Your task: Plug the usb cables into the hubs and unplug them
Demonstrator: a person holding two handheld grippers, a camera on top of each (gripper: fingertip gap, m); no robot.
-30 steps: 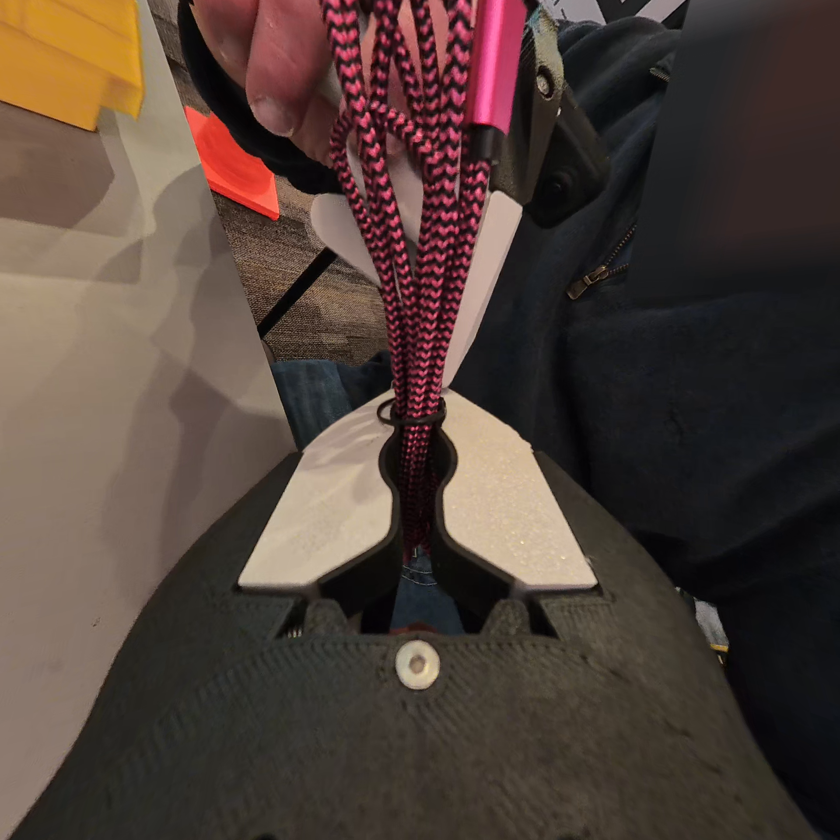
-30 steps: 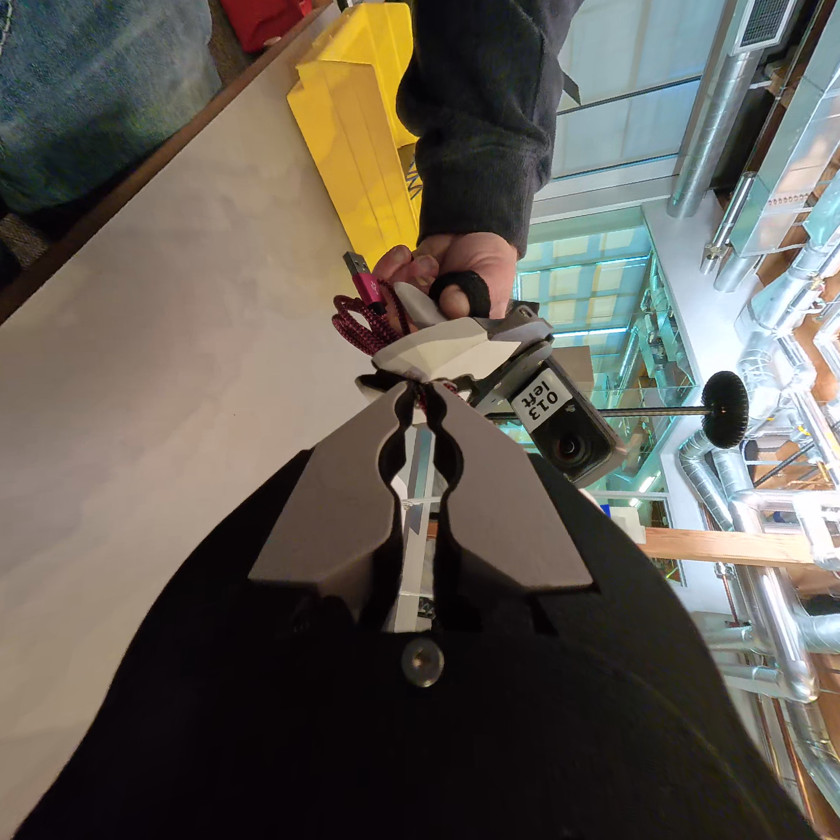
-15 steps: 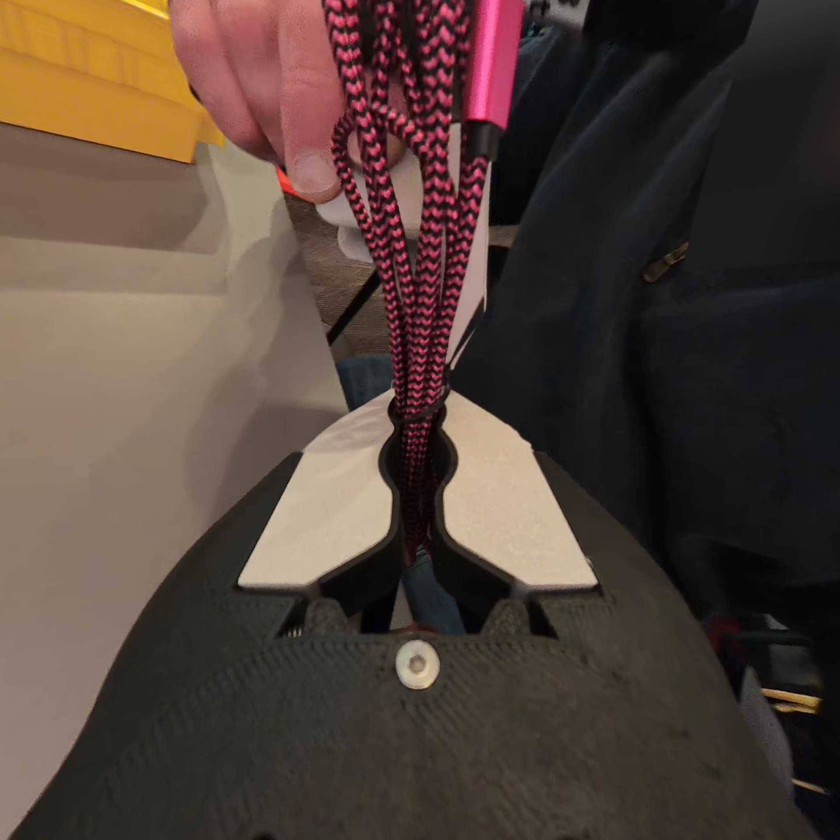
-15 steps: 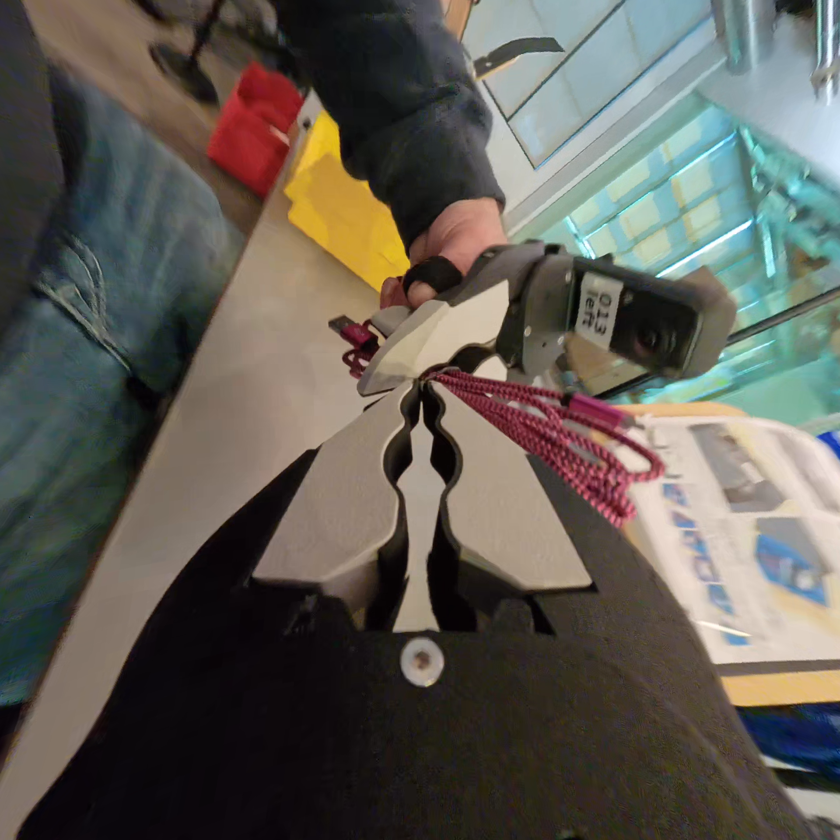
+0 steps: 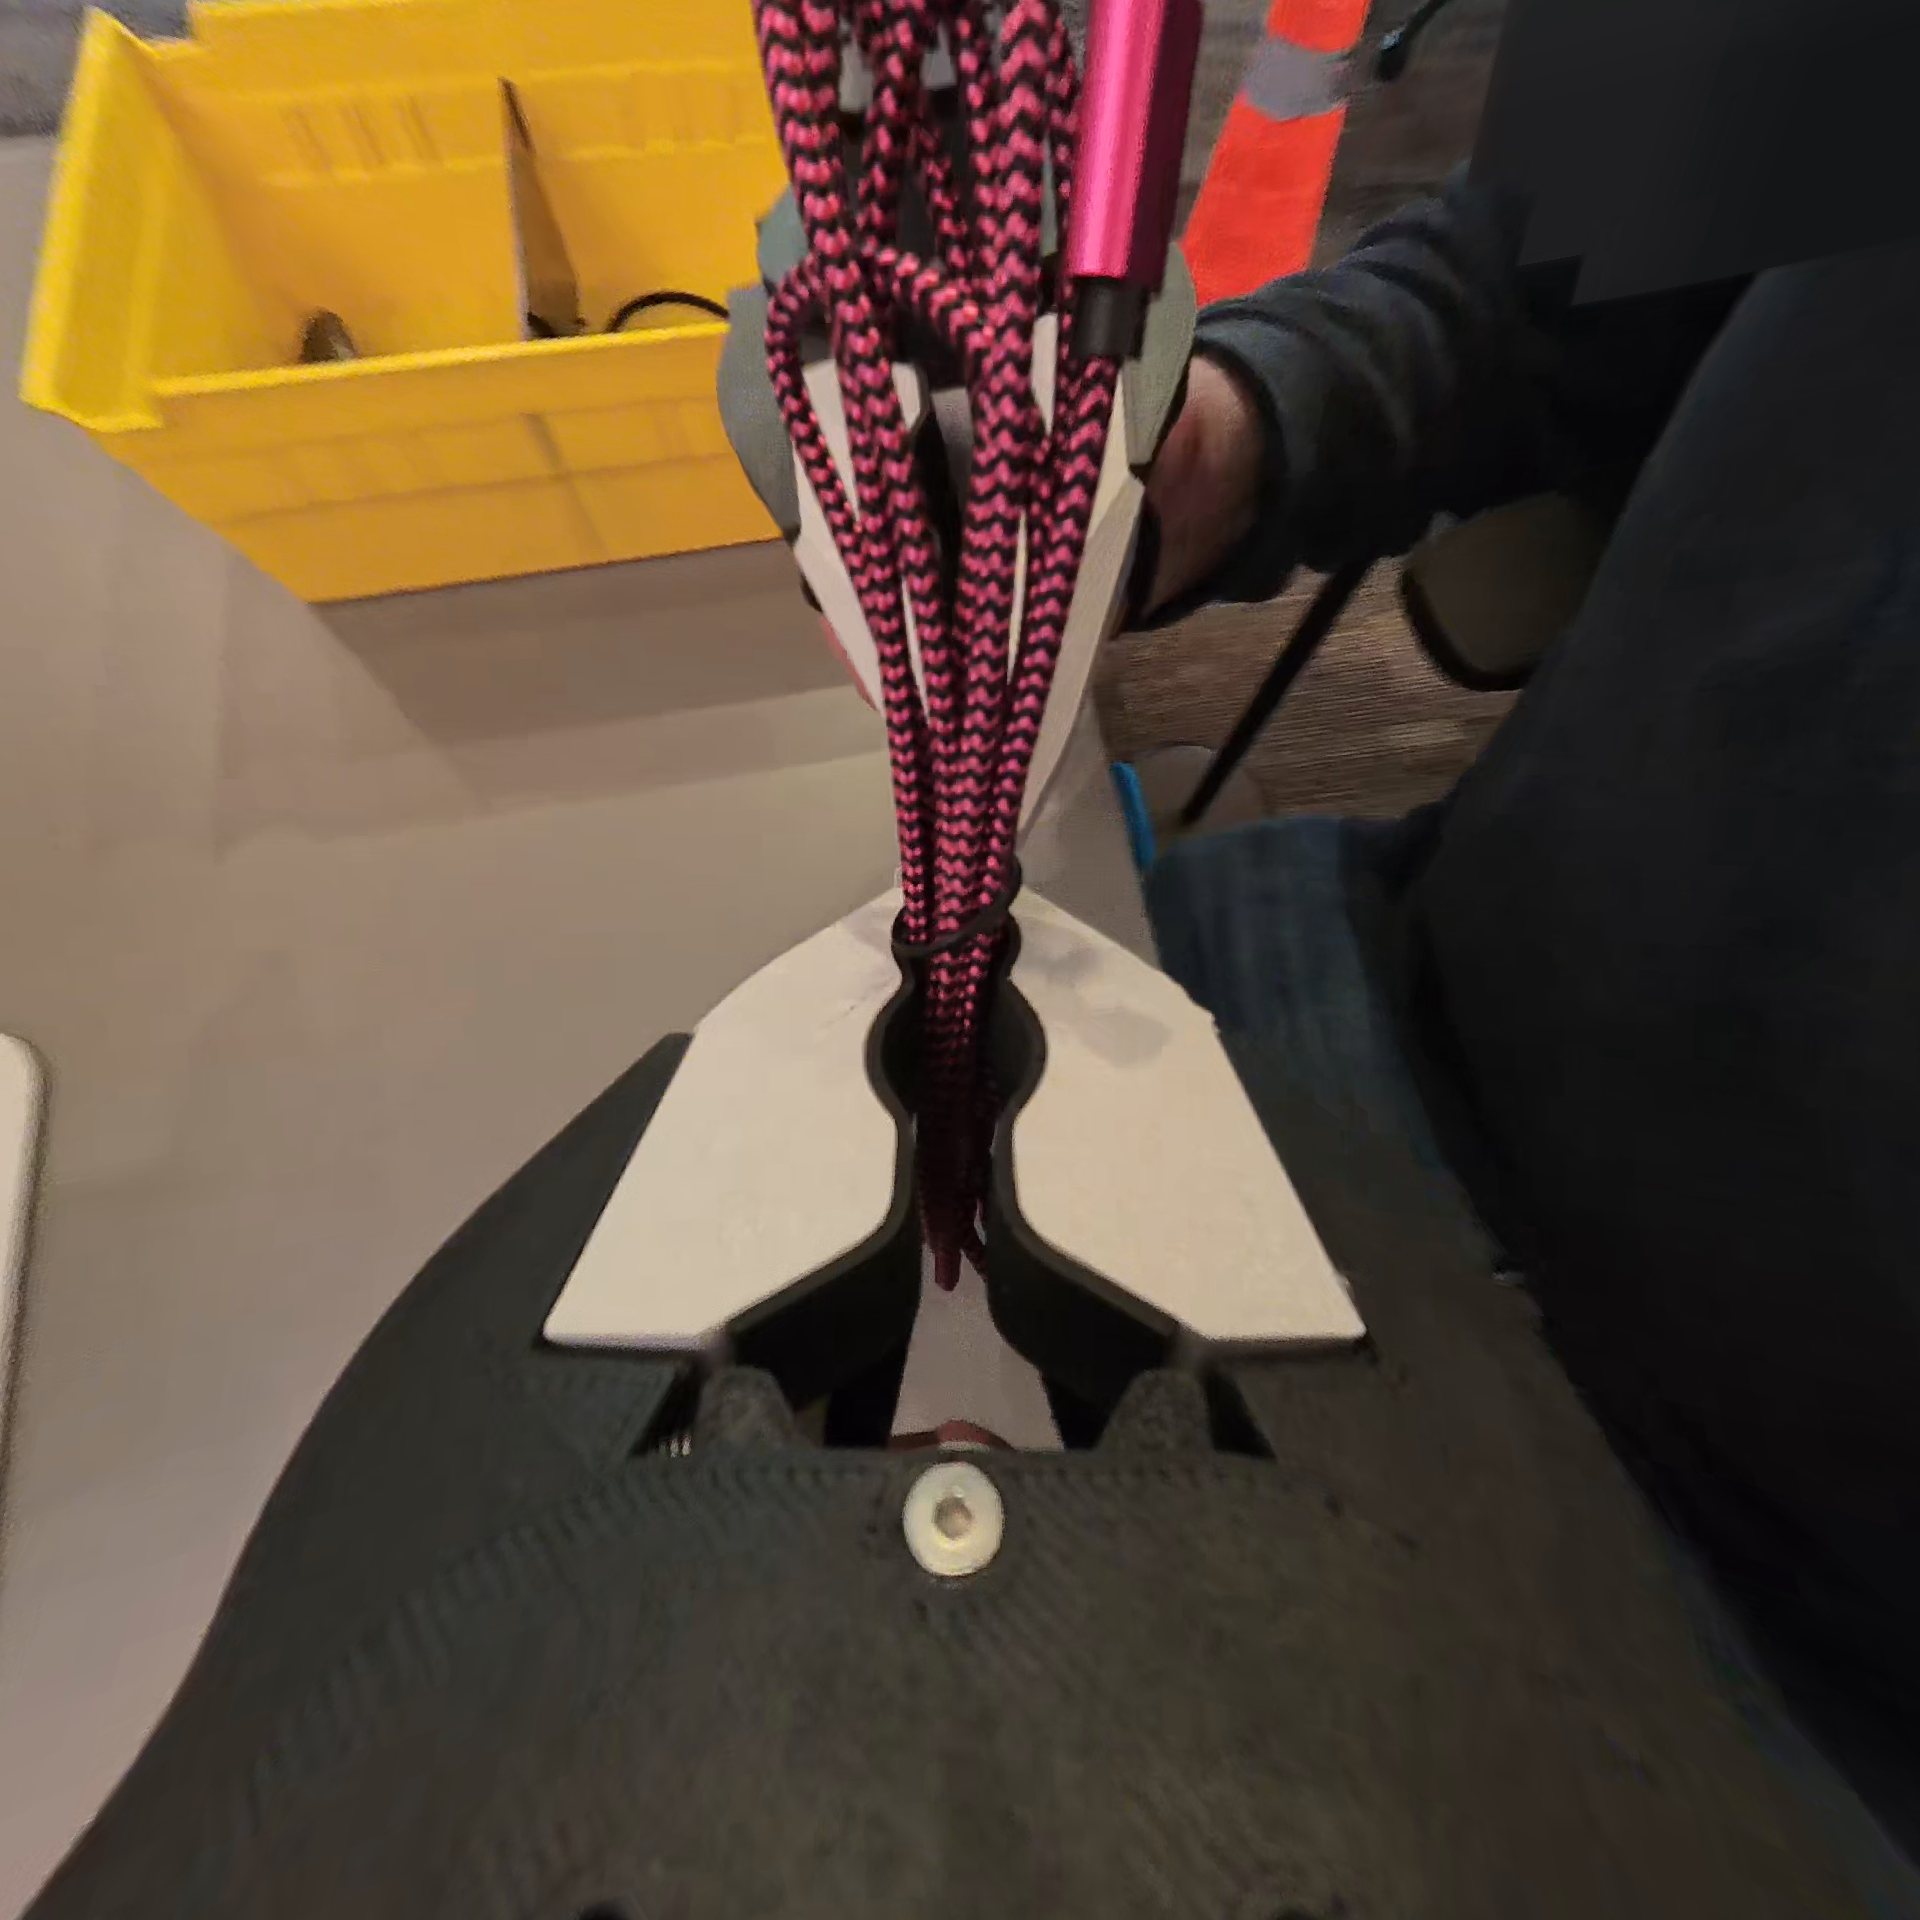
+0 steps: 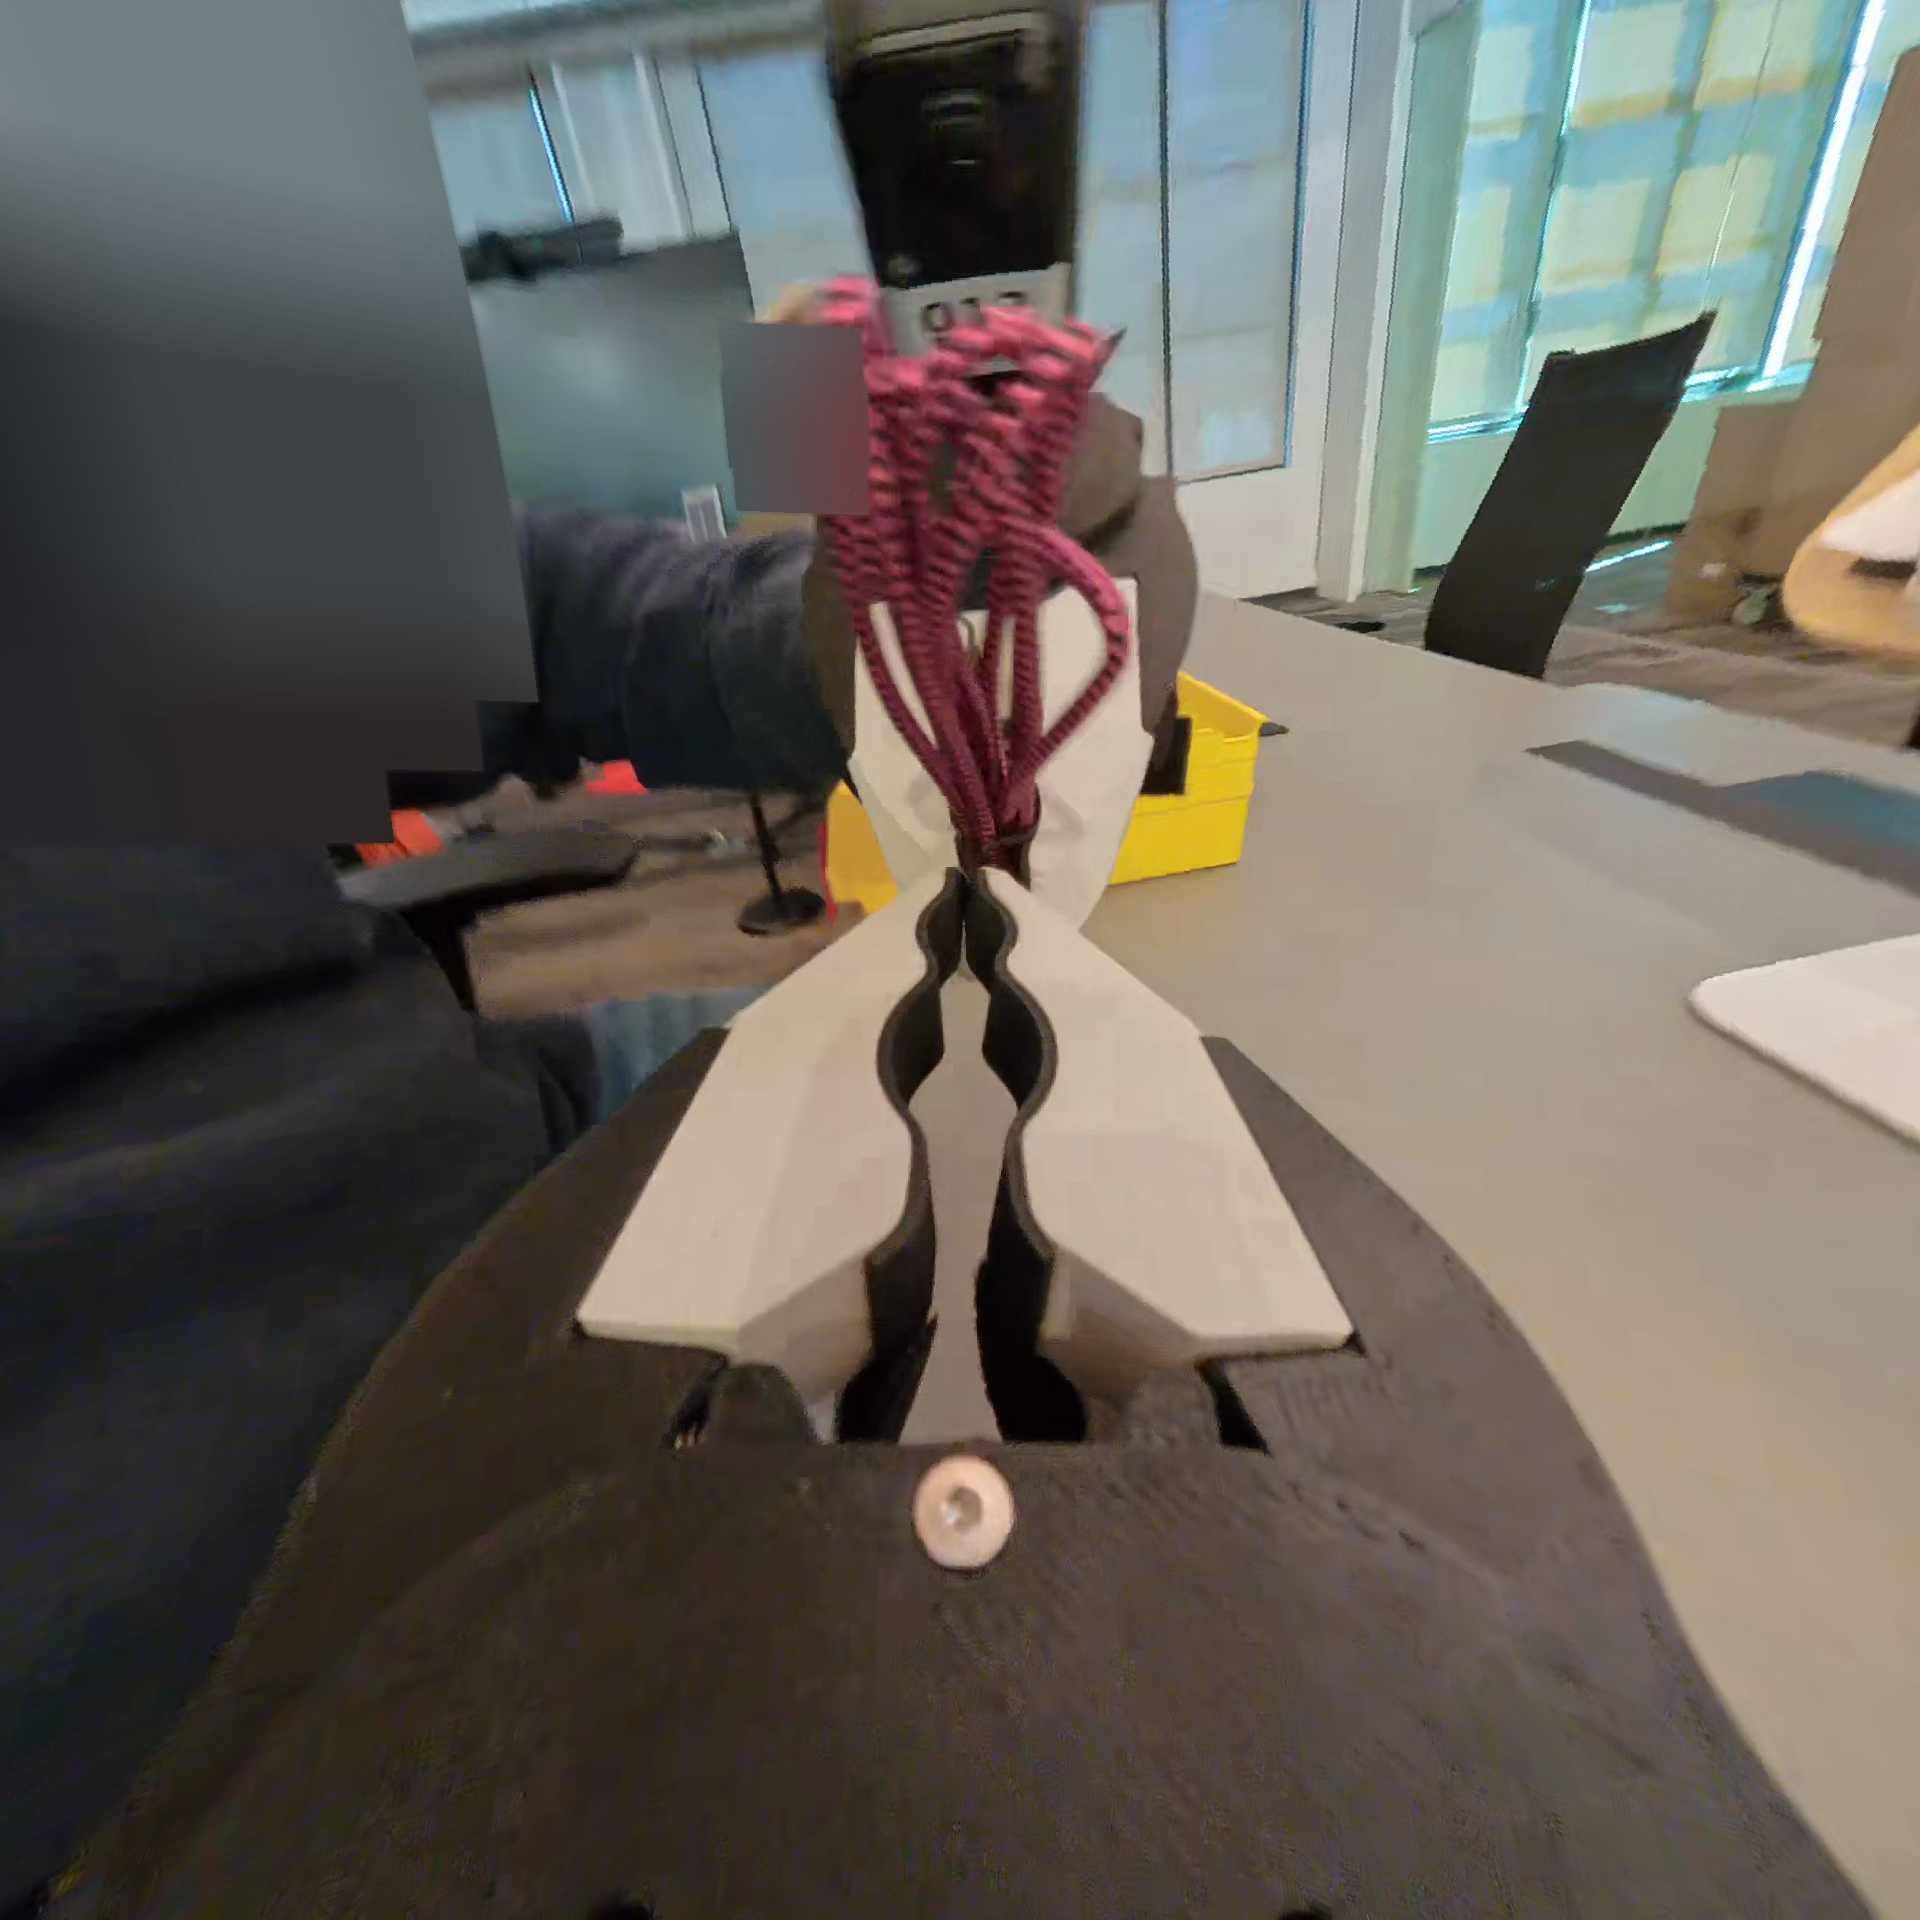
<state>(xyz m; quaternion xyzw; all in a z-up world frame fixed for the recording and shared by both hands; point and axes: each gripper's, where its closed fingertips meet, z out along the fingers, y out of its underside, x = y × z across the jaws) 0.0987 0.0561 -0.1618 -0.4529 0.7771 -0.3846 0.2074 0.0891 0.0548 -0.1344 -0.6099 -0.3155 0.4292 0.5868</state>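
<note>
A pink-and-black braided usb cable bundle (image 5: 956, 644), bound by a thin black tie (image 5: 951, 940), runs up from my left gripper (image 5: 956, 925), which is shut on it. A pink metal plug (image 5: 1122, 135) sticks out at the top. My right gripper (image 6: 966, 894) is shut, its tips pinched at the tie end of the bundle (image 6: 966, 582). The two grippers meet tip to tip above the table edge. The right gripper's white fingers (image 5: 1086, 540) show behind the strands. No hub is in view.
A yellow bin (image 5: 416, 436) stands on the grey table (image 5: 312, 935) and also shows in the right wrist view (image 6: 1195, 800). A white pad (image 6: 1818, 1029) lies to the right. A person's dark sleeve (image 5: 1351, 343) and jeans (image 5: 1268, 935) are close by. An orange cone (image 5: 1268, 156) stands on the floor. Both grippers' tips are close together, under 4 cm apart.
Both grippers have swung round together with the bundle still between them. The right wrist view has turned level, and the table and yellow bin have come into the left wrist view.
</note>
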